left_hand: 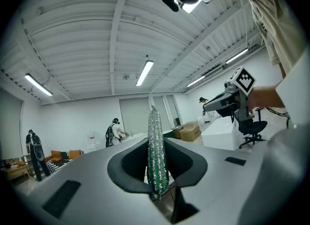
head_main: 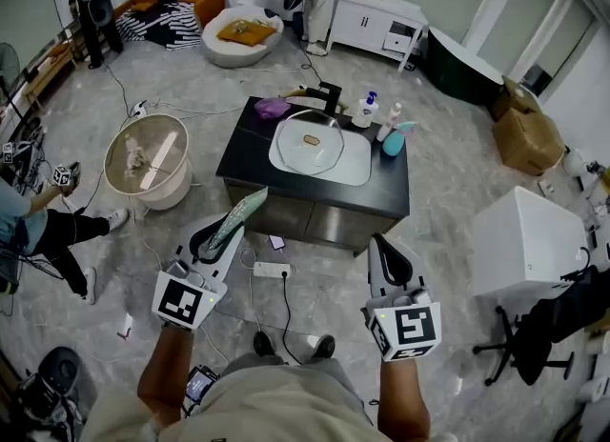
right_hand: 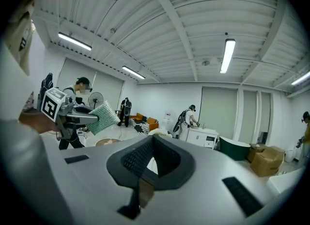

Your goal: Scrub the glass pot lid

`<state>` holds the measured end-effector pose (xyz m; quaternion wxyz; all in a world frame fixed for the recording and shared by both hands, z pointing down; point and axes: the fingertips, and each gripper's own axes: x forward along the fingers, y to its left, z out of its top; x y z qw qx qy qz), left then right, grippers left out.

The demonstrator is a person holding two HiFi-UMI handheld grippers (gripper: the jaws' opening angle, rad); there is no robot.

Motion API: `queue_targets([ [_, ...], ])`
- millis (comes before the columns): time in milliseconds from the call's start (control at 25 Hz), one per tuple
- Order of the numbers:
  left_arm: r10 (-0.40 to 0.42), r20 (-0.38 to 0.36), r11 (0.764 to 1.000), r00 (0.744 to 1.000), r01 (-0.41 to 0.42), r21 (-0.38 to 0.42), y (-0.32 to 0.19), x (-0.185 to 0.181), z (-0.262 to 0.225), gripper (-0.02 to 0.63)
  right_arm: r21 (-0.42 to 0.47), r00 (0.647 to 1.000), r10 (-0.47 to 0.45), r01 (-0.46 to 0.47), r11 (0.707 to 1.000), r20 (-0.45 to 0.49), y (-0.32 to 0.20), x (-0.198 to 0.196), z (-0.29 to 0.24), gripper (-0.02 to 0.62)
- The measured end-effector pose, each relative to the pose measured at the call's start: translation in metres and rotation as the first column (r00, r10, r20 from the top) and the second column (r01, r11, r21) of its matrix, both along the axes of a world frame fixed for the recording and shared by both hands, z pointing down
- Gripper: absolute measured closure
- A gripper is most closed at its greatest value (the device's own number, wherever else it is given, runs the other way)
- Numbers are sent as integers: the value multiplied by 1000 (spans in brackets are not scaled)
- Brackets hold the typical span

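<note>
Glass pot lid [head_main: 310,141] lies in the white sink [head_main: 355,171] set in the dark table [head_main: 246,162]. It is a clear dome, small in the head view, and the knob detail is unclear. Neither gripper view shows it. Left gripper [left_hand: 157,173] is clamped on a thin green scrub pad [left_hand: 157,151], seen edge-on with a glittery weave; the head view shows its flat face. Right gripper [right_hand: 152,144] has its jaws pressed together with nothing between them. Both grippers are well short of the sink. Bottles [head_main: 367,110] stand at the sink's far edge, labels unreadable.
</note>
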<state>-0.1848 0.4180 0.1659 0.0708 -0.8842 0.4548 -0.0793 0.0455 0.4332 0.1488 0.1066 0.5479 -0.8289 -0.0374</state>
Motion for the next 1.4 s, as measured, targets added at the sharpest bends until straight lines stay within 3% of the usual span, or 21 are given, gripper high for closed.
queue_targets([
  [360, 33, -15, 999, 999, -33, -4, -15, 1, 7, 520, -1, 1000, 16, -16, 1000, -5, -14, -10, 4, 572],
  [640, 37, -12, 999, 999, -37, -26, -38, 13, 22, 520, 19, 998, -16, 15, 1000, 56, -44, -6, 7, 571],
  [1400, -161, 65, 984, 985, 165, -62, -160, 56, 32, 520, -11, 971, -200, 204, 979, 132, -223, 39, 36, 571],
])
